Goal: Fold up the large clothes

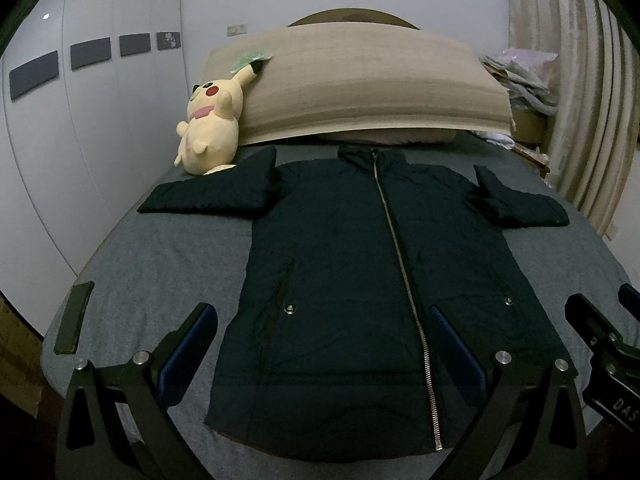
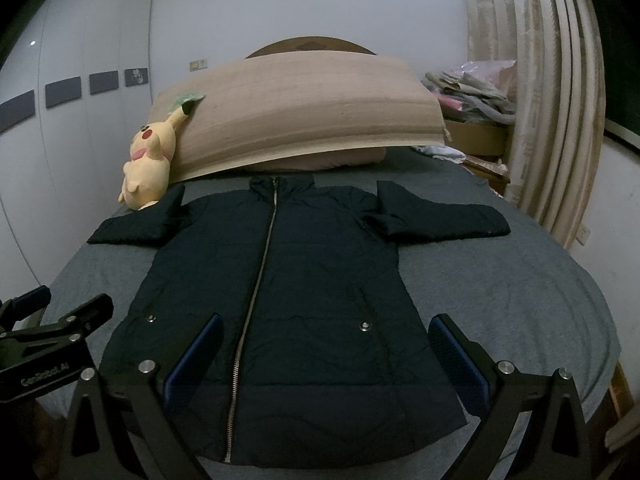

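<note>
**Jacket Laid Flat, No Fold Yet Made**

A bed (image 1: 168, 256) under a grey sheet was seen, with a long pillow (image 1: 360, 84) propped across its head. A dark padded jacket (image 1: 344, 280) was spread face up on the middle of the sheet, zipped shut, its collar towards the pillow and its hem nearest the cameras. Both sleeves were stretched sideways, each doubled back on itself partway.

The jacket was judged soft, bulky and fairly light; its smooth shell would probably slip and spring back when folded, so a deep pinch was thought wiser than a shallow one. The sleeve ends or the hem corners were judged the best places to be taken hold of.

A plush toy (image 1: 212, 124) was leant against the pillow's left end, touching the left sleeve. A box (image 2: 476, 136) beside the bed was heaped with crumpled cloth.

The left gripper (image 1: 324, 344) was held released over the hem, and the right gripper (image 2: 326, 350) likewise released; nothing was grasped by either.
</note>
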A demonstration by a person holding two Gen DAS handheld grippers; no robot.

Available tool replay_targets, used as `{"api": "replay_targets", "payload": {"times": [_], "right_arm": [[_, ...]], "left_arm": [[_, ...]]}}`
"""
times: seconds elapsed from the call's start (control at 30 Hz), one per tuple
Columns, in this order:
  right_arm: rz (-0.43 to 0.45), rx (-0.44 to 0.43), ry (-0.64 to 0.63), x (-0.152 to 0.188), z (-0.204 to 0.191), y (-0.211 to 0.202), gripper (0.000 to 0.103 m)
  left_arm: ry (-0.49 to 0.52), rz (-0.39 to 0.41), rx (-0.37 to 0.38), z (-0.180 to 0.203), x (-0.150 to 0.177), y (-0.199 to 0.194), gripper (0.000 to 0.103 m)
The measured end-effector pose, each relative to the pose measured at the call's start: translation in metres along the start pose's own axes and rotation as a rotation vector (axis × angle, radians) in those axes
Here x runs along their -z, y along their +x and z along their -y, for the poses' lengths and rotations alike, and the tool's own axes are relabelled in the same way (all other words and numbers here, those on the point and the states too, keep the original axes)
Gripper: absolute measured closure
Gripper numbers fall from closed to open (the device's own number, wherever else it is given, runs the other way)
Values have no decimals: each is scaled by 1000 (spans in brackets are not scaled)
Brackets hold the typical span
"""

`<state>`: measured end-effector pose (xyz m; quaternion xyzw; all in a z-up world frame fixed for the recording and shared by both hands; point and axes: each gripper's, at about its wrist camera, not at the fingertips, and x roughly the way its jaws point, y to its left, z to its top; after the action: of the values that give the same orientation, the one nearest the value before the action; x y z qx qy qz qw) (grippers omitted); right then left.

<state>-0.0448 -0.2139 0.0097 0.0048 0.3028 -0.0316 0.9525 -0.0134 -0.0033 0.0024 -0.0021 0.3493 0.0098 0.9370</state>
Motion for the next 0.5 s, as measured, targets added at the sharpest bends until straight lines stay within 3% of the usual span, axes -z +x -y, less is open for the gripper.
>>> {"api": "replay_targets", "payload": {"times": [0.5], "right_arm": [[6,2,1,-1,-1,-2,0]], "left_arm": [[2,4,-5,1,0,-2,0]]}}
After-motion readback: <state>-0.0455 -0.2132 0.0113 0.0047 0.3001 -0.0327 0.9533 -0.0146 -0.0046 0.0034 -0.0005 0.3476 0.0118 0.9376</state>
